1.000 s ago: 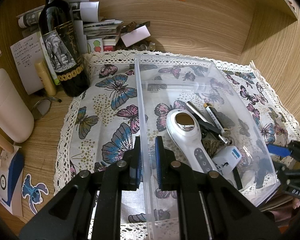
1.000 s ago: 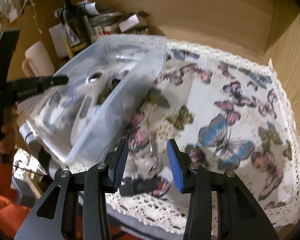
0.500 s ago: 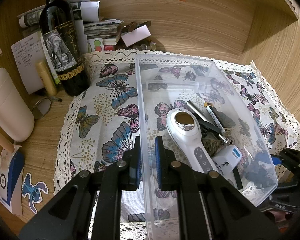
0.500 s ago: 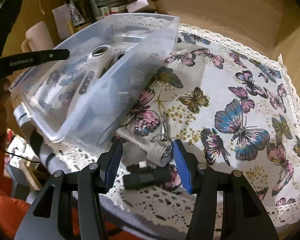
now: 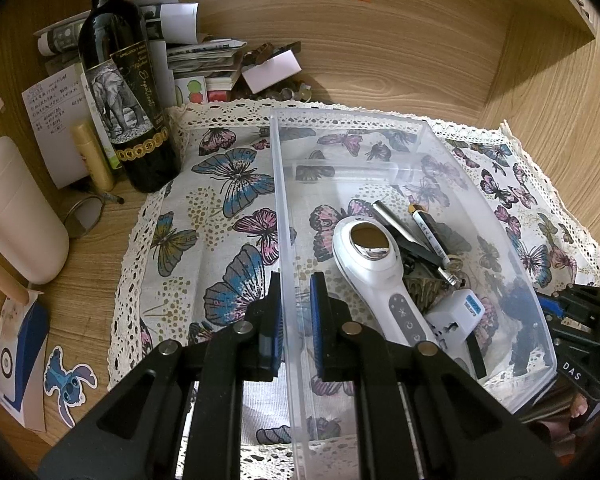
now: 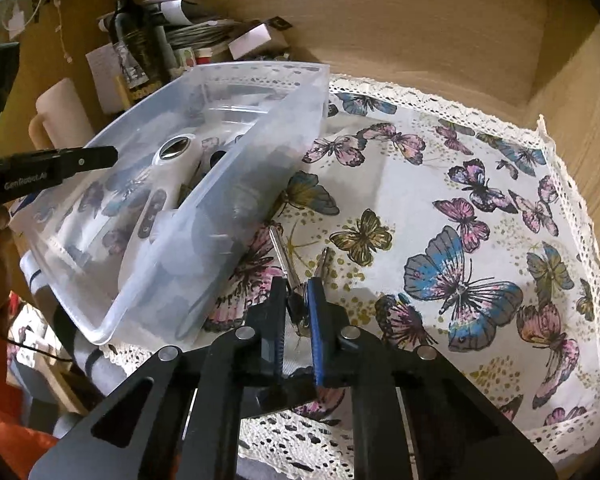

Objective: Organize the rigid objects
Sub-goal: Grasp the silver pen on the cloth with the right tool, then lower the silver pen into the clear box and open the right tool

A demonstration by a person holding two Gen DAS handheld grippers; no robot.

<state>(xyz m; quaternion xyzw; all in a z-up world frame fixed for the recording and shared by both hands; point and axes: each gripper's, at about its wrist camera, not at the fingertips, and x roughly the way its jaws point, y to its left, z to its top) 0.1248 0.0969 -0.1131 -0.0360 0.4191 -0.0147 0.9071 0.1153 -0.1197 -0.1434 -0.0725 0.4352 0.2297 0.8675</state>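
The bunch of metal keys on a ring (image 6: 296, 300), apparently the last loose rigid thing on the cloth, was seen lying on the butterfly-printed, lace-edged tablecloth (image 6: 480, 208), just beside the near corner of the clear plastic storage bin (image 5: 416, 128). The right gripper (image 6: 297, 316) was clenched on the key ring, the blades of the keys pointing away beyond its blue-padded jaws; whether the bunch had been raised off the cloth could not be told. The left gripper (image 5: 294, 320) was clamped on the bin's left wall, so the bin was judged to be steadied for loading.

Much of the sorting appeared to be done. Already gathered in the bin were a white handheld device with a round metal head and a row of buttons (image 5: 374, 268), a white plug adapter with a blue label (image 5: 458, 316), a dark pen-like stick (image 5: 430, 236) and some smaller dark items that could not be made out. What was left, by this reading, was for the keys to be lifted over the wall and set inside.

On the dark wine bottle (image 5: 128, 92) standing off the cloth, an elephant label was shown, with script too small to be read surely. "GenRobot.AI" was printed on the left gripper's body in the right wrist view, and "DAS" on the right gripper in the left wrist view. The handwritten notes and orange slips on the wall were illegible.
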